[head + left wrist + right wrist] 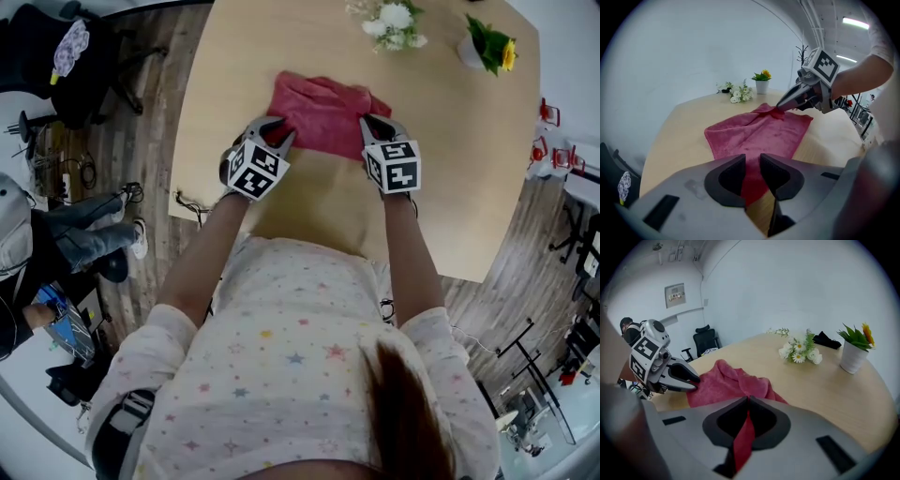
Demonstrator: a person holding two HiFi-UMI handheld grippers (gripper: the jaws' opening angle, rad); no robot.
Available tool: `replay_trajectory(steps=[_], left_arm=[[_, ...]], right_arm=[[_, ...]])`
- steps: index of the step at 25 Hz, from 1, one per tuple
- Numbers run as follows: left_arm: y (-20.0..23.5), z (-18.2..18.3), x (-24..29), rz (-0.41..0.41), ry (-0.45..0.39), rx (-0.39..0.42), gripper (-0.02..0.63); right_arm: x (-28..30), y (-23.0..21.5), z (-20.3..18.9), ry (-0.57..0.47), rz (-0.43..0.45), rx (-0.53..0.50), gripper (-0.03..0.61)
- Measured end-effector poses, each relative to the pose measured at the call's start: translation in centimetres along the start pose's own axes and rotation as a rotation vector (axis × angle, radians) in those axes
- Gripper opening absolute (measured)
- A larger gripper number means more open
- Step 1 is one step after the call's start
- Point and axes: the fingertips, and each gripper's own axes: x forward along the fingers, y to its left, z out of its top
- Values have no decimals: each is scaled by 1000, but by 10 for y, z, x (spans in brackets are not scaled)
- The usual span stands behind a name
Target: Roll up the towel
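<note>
the towel (323, 114) lies on the table (469, 178) straight ahead of you, with its longer side running left to right, so its near edge spans the gap between your two hands. the rest of the cloth stretches away from you toward the white flowers (394, 23) and the potted plant (487, 47), well short of both. your right gripper (748, 400) sits at the near right corner with its jaws pressed together on a thin fold of the red cloth, which shows as a strip pinched between them. your left gripper (753, 158) sits at the near left corner, its jaws standing a little apart. the towel edge shows in the gap, but the pads do not look to be pressing on it, so that corner seems not yet held. both hands are about equally near the towel, one at each end of the same edge, and both point down and forward into it. any roll would therefore turn about the line between your grippers and travel away from you. the far part of the cloth is rumpled and humped rather than flat, more so toward the right, which may make the roll uneven on that side.
</note>
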Motion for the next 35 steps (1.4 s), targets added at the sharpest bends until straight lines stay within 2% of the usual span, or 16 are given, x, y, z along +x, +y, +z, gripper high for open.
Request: replay_trajectory(steps=[5, 13, 18, 22, 24, 26, 29, 32, 35], left_arm=[[-12, -7, -7, -62, 20, 17, 80], [-49, -31, -30, -202, 84, 37, 80], [-72, -46, -43, -283, 117, 13, 80], [-79, -46, -52, -335, 112, -37, 95], [-66, -28, -59, -313, 46, -81, 97], [-40, -5, -63, -252, -42, -122, 97], [8, 23, -59, -129, -121, -114, 97], [47, 46, -45, -40, -134, -72, 96], [68, 50, -20, 9, -96, -17, 95]], right_arm=[[-22, -12, 23, -39, 1, -27, 9], [-38, -59, 61, -37, -94, -158, 9], [-22, -77, 72, -16, -124, -216, 12], [-20, -84, 82, -53, -162, -219, 50], [-27, -80, 86, -85, -160, -203, 60], [-34, -67, 83, -97, -123, -187, 60], [-39, -35, 56, -62, -34, -164, 60], [-37, -3, 16, 11, 39, -139, 60], [-34, 21, -21, 86, 81, -122, 61]])
